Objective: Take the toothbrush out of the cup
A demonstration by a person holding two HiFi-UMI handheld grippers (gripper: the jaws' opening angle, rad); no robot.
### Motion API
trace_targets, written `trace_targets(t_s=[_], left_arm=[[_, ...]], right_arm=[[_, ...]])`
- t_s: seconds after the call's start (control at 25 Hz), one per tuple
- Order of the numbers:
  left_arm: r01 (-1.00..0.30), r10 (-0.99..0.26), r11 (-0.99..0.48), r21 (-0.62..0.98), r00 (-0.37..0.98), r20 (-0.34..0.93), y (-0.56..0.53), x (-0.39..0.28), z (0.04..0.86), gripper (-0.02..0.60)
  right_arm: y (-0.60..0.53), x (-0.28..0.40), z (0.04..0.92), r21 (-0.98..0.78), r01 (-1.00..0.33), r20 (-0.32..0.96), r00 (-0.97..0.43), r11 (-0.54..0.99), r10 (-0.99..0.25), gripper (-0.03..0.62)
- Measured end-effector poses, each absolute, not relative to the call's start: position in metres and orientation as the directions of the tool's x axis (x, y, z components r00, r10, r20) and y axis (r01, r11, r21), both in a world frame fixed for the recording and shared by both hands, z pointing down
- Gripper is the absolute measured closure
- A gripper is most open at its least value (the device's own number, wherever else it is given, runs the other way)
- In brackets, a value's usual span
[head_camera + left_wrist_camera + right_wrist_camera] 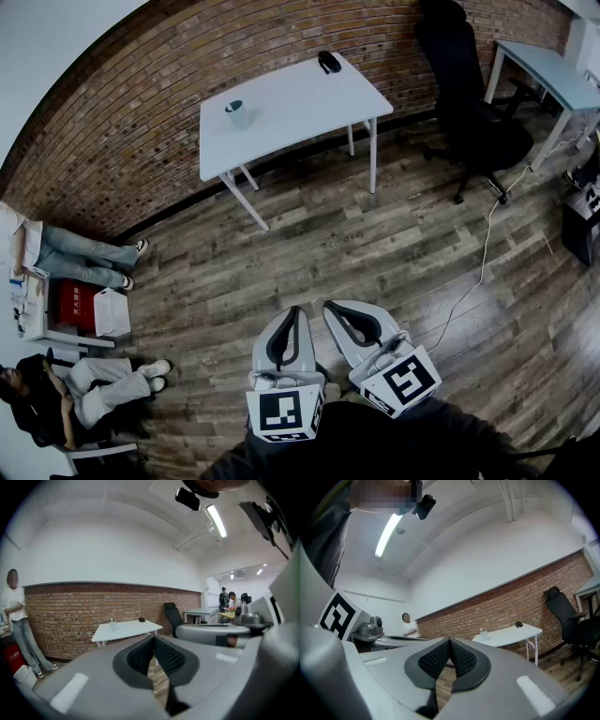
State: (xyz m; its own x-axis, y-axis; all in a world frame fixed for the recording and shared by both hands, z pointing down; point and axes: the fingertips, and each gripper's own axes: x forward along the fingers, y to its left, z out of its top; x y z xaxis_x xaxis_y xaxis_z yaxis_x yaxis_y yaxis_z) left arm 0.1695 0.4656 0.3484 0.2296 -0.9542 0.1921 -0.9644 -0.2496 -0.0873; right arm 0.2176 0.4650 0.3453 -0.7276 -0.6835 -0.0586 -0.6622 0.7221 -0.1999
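Not started yet. Left gripper (293, 314) & right gripper (331, 309) both have jaws together, nothing btwn them, near side over wood floor (309, 244). Toothbrush (481, 630) stands in cup (238, 113) on white table (300, 98), far by brick wall (141, 103), well apart. Left to do: approach, grip, lift out.

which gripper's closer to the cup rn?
Left, narrowly. The left gripper is well short of the cup, across the floor; the right gripper sits beside it, farther off to the side.

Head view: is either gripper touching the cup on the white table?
No, the left gripper and right gripper hang over the wooden floor, well short of the cup.
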Motion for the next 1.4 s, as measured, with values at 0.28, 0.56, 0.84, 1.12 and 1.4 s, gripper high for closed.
trace_targets(t_s=[0.28,0.56,0.84,1.12,1.4], left_arm=[[-0.970,-0.952,-0.232,-0.070,0.212,0.221,0.457,0.158,0.360,0.572],[-0.978,-0.960,-0.206,-0.038,0.195,0.199,0.419,0.122,0.355,0.572],[-0.983,-0.971,-0.182,-0.015,0.178,0.162,0.369,0.073,0.350,0.572],[-0.985,-0.979,-0.169,0.024,0.171,0.115,0.318,0.015,0.340,0.572],[-0.980,-0.977,-0.187,0.071,0.193,0.094,0.278,-0.027,0.336,0.572]], right_arm=[[0.454,0.208,0.357,-0.228,-0.652,-0.030,-0.737,0.723,-0.675,0.592],[0.421,0.167,0.355,-0.194,-0.625,0.001,-0.771,0.756,-0.637,0.592],[0.373,0.115,0.353,-0.164,-0.600,0.026,-0.796,0.783,-0.605,0.592],[0.319,0.061,0.343,-0.122,-0.613,0.035,-0.789,0.781,-0.614,0.592],[0.291,0.015,0.331,-0.083,-0.619,0.041,-0.785,0.781,-0.618,0.594]])
